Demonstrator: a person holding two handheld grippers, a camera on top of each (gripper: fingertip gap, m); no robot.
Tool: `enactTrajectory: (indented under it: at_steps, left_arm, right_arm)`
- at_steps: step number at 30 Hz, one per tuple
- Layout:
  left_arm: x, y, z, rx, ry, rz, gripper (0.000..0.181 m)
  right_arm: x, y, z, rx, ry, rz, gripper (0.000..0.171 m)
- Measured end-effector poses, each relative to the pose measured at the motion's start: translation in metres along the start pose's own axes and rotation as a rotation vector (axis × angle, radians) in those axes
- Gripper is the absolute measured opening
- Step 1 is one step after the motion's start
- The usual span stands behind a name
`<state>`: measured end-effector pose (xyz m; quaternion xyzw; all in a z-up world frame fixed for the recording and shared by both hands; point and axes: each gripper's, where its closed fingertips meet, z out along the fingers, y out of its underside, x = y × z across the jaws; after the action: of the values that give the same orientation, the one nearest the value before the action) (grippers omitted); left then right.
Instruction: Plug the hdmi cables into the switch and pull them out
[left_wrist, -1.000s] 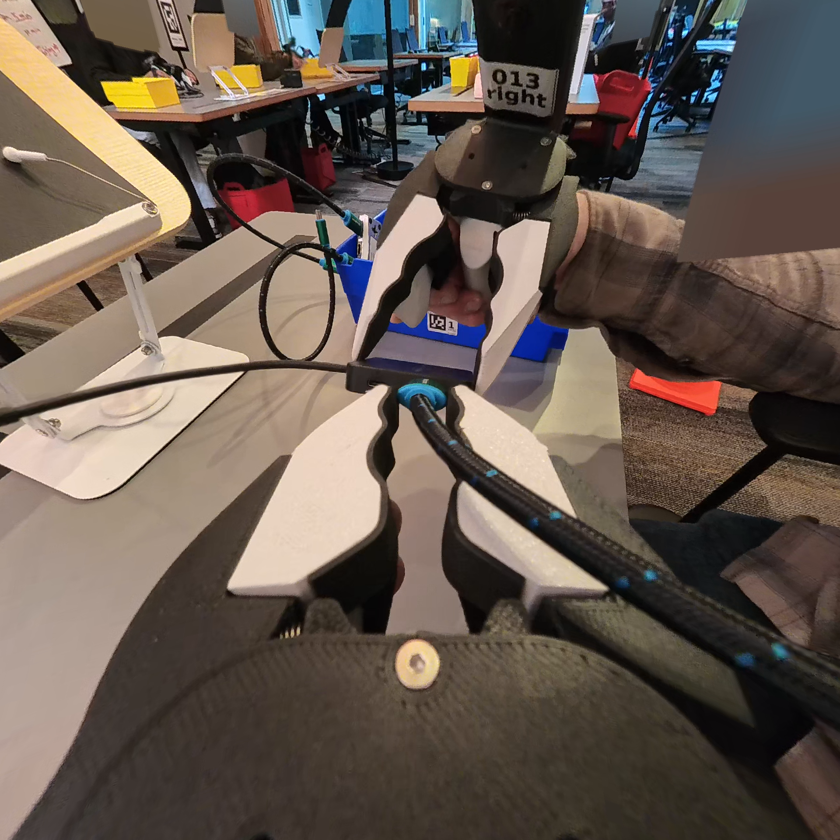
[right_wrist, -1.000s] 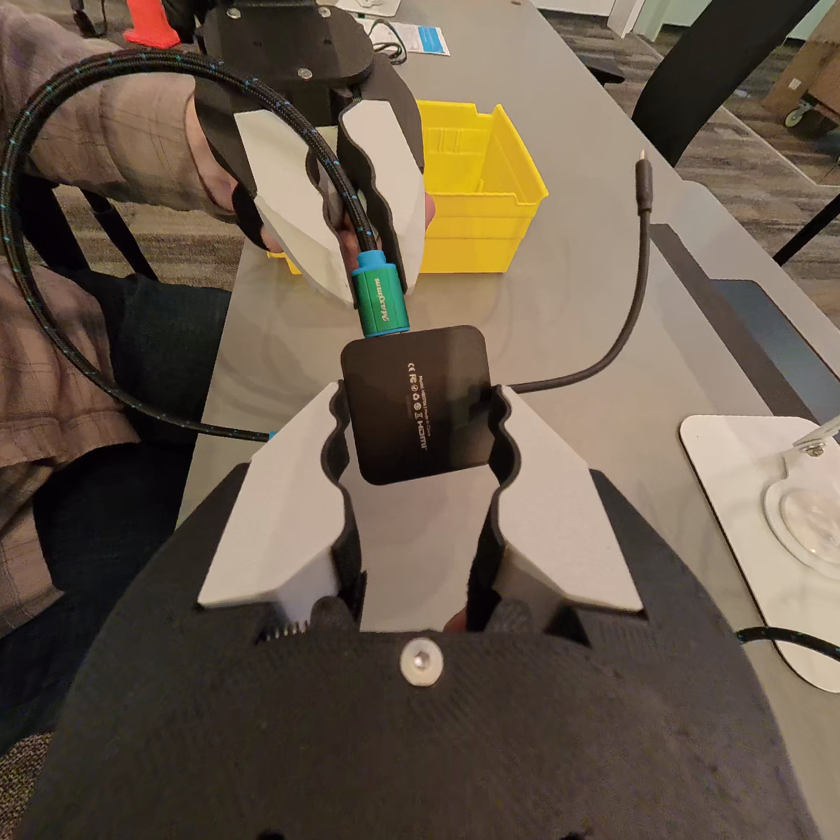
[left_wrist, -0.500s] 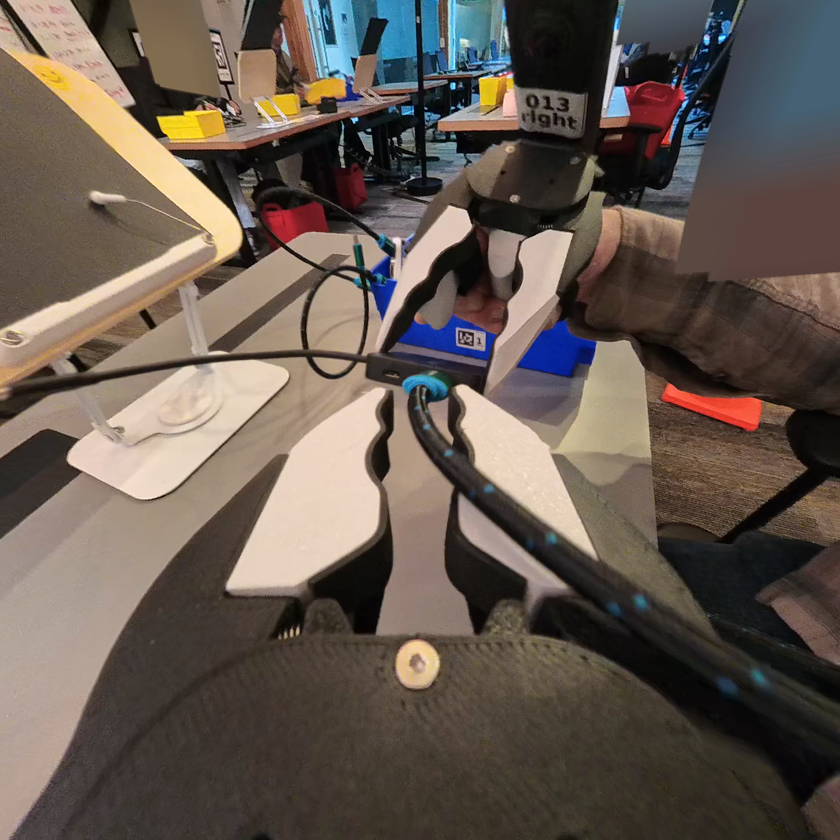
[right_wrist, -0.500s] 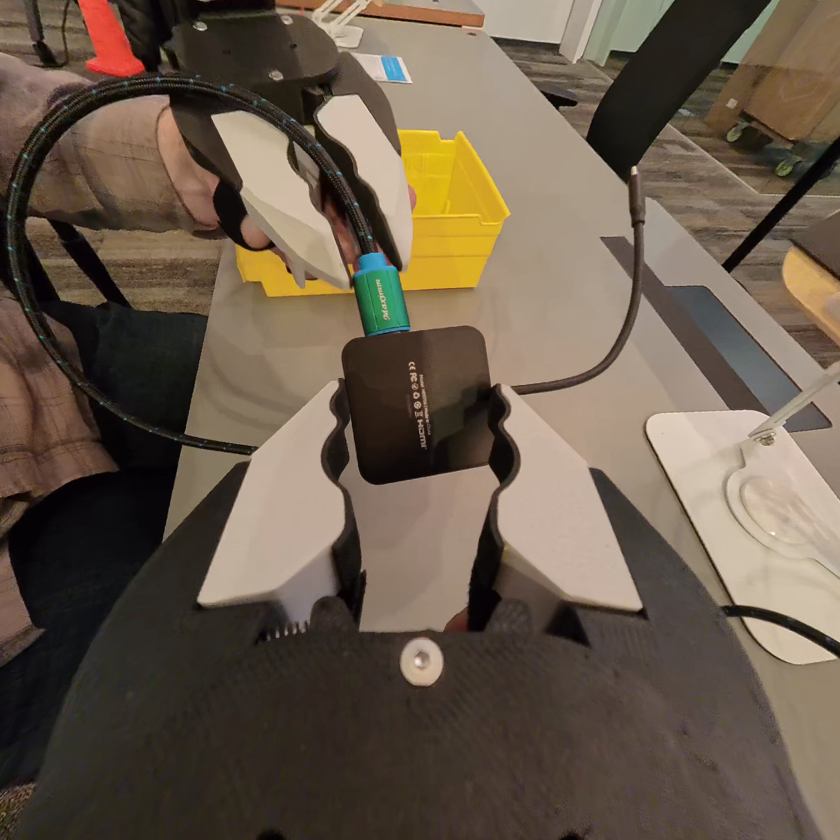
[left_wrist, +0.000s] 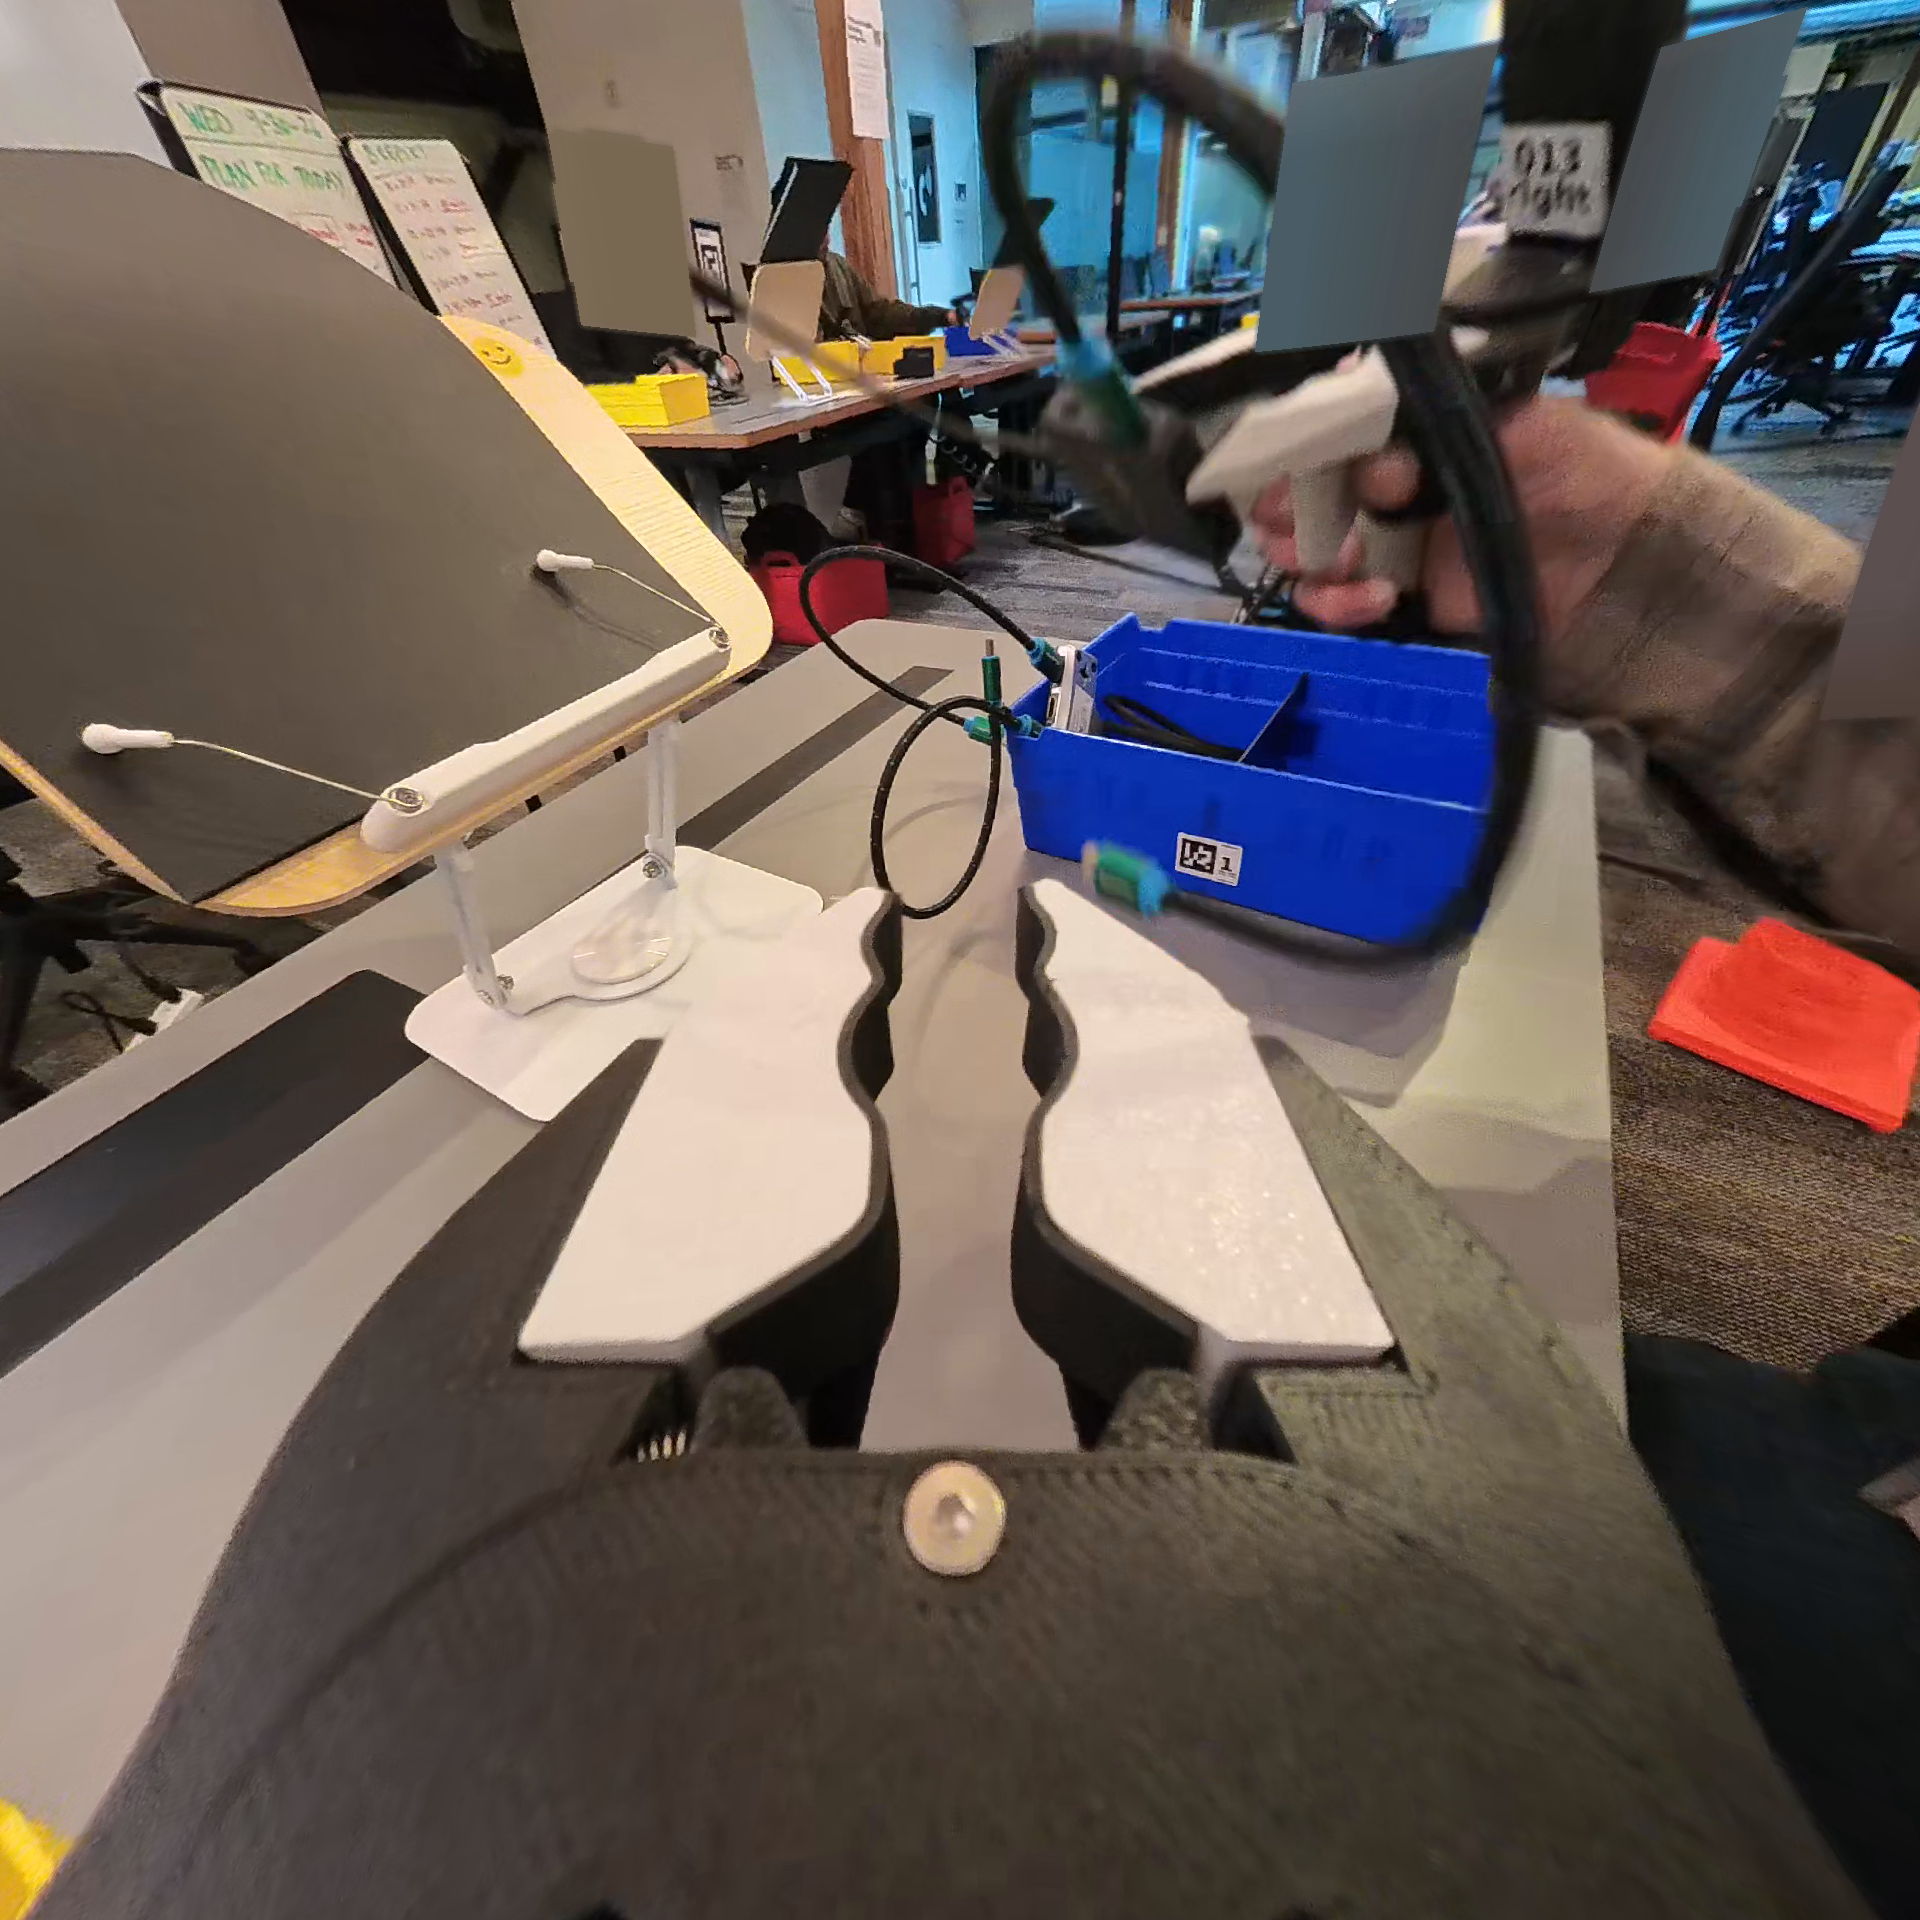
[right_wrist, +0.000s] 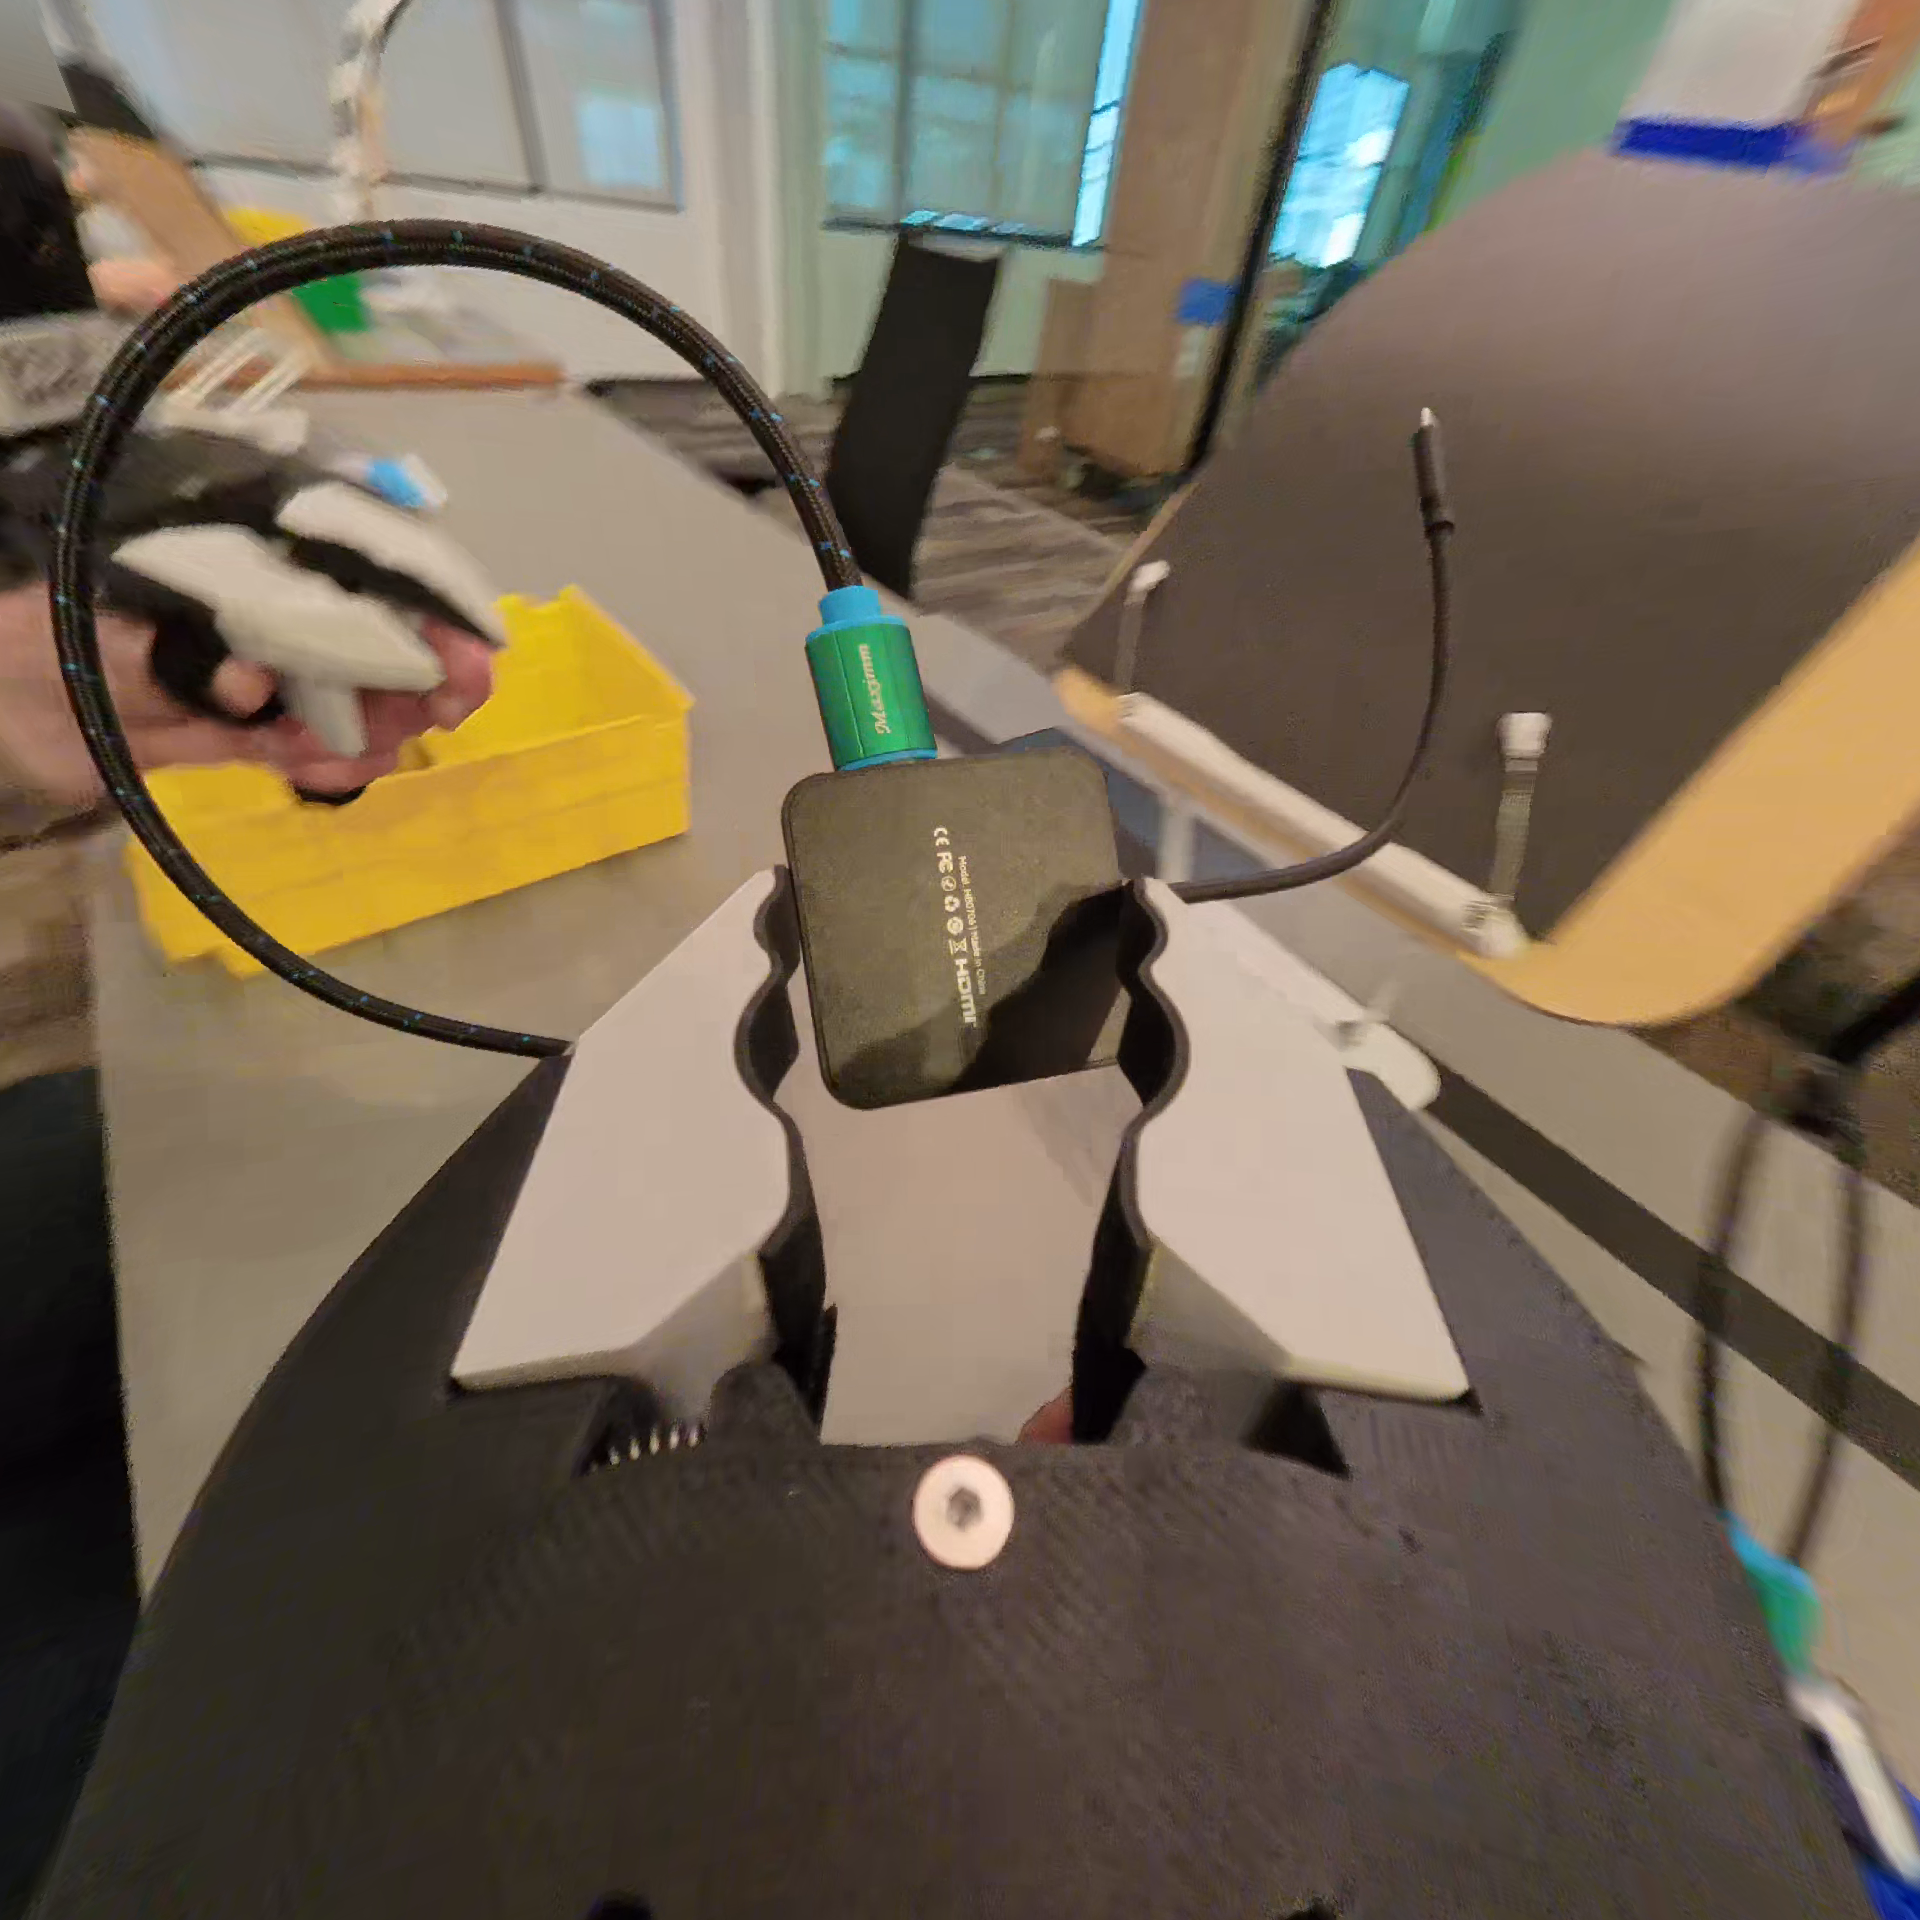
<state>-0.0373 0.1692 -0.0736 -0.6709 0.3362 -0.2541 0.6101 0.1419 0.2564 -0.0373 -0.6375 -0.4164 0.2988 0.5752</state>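
My right gripper (right_wrist: 956, 890) is shut on the black HDMI switch (right_wrist: 935, 997) and holds it in the air. A green HDMI plug (right_wrist: 871, 686) sits in the switch's far edge. Its braided black cable (right_wrist: 416, 244) loops up and round to the left. A thin black lead (right_wrist: 1439, 623) rises from the switch's right side. In the left wrist view the right gripper shows blurred at the upper right, with one white finger (left_wrist: 1309, 426) visible. The cable's free green plug (left_wrist: 1122, 878) hangs in front of the blue bin. My left gripper (left_wrist: 954, 904) is empty, its jaws a little apart.
The blue bin (left_wrist: 1247, 821) holds more cables; one with green plugs (left_wrist: 935, 790) curls out at its left. A tilted board on a stand (left_wrist: 312, 520) with a white base (left_wrist: 623, 977) stands at left. A yellow bin (right_wrist: 436, 821) sits on the grey table (left_wrist: 1507, 1039).
The left gripper has let go of the braided cable and drawn back. The right gripper has lifted the switch, plug still in it, up and away; the cable's free end now dangles.
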Motion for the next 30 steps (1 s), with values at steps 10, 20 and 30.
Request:
enactTrajectory:
  at_steps: [10, 20, 30]
  left_arm:
    - [0.002, 0.009, 0.006, -0.033, -0.014, 0.020, 0.019]
    - [0.012, 0.025, 0.017, -0.089, 0.002, 0.040, 0.019]
    - [0.012, 0.030, 0.016, -0.112, -0.006, 0.066, 0.019]
  right_arm:
    - [0.141, -0.027, -0.144, 0.083, 0.701, -0.042, 0.060]
    - [0.185, 0.023, -0.185, -0.425, 0.932, -0.428, 0.060]
    - [0.193, 0.105, -0.156, -0.739, 0.791, -0.566, 0.061]
